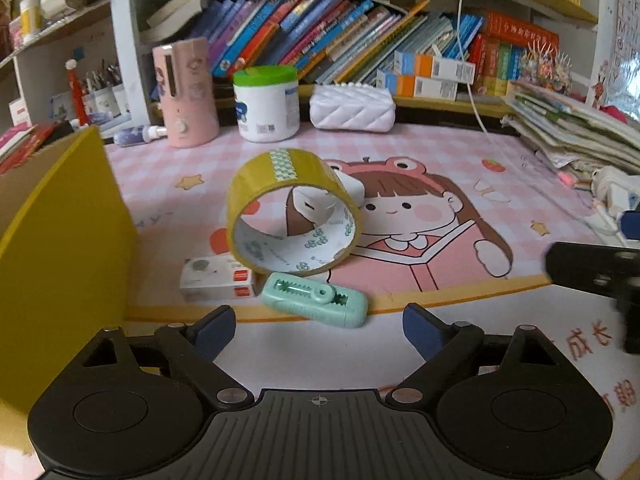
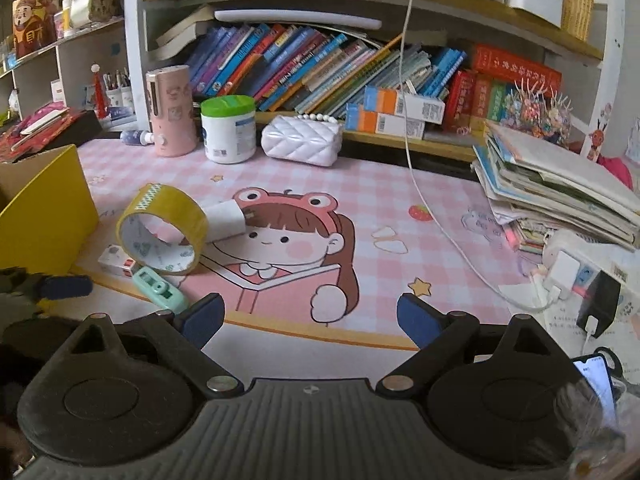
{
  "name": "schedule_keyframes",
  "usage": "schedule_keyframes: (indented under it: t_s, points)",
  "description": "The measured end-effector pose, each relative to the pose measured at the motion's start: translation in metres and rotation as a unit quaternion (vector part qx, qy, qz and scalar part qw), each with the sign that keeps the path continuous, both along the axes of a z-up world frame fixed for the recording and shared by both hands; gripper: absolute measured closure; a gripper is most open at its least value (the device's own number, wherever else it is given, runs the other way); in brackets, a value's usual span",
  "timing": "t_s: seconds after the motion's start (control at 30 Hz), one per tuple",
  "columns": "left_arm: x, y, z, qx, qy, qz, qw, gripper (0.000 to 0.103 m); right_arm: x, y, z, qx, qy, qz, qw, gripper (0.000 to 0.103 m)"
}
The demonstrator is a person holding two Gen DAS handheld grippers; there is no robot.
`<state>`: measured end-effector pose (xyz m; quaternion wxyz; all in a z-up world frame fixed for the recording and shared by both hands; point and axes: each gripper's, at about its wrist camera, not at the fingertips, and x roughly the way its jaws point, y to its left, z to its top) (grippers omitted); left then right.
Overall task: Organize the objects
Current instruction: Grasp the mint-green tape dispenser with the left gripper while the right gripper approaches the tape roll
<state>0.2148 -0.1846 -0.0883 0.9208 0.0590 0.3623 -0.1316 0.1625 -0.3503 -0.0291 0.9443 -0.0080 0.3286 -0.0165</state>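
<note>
Left tongs (image 1: 319, 326) wide open, empty, near green cutter (image 1: 316, 299); right tongs (image 2: 311, 315) wide open, empty

We see a desk covered by a pink checked mat (image 2: 400, 196) printed with a frog-hatted girl. On the mat, a yellow tape roll (image 1: 294, 210) stands on edge. Just in front of the roll lie a mint-green cutter (image 1: 316, 300) and a small white box (image 1: 218, 278). Behind the roll lies a white charger (image 2: 224, 222); left of it stands a yellow box (image 1: 60, 240).
</note>
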Motion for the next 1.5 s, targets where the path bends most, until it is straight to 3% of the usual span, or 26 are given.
schedule_keyframes:
  t_s: [0.43,0.53,0.57,0.6,0.87,1.17,1.3,1.5]
  points:
    - [0.032,-0.012,-0.021,0.006,0.013,0.001,0.9999,0.022,0.001,-0.018,-0.009,-0.009,0.016,-0.019,1.0,0.009]
    - [0.03,-0.012,-0.018,0.004,0.008,-0.01,0.9999,0.056,0.003,-0.019,-0.01,-0.008,0.02,-0.019,1.0,0.009]
    - [0.03,-0.011,-0.016,0.006,0.009,-0.013,0.9999,0.072,0.004,-0.018,-0.01,-0.008,0.02,-0.017,1.0,0.009]
    - [0.029,-0.01,-0.014,0.007,0.012,-0.016,0.9998,0.08,0.005,-0.017,-0.011,-0.007,0.02,-0.015,1.0,0.009]
    - [0.007,0.012,-0.005,-0.01,0.03,-0.016,0.9994,0.08,0.015,0.004,-0.01,0.002,0.016,0.024,1.0,0.009]
    - [-0.035,0.038,0.041,-0.047,0.002,0.001,0.9989,0.08,0.036,0.025,-0.013,0.015,0.016,0.063,0.998,0.009]
    - [-0.049,0.053,0.049,-0.049,0.011,0.02,0.9986,0.08,0.059,0.041,-0.02,0.011,0.014,0.092,0.996,0.009]
    - [-0.067,0.066,0.056,-0.051,0.01,0.032,0.9981,0.08,0.095,0.07,-0.037,-0.028,-0.009,0.137,0.99,0.028]
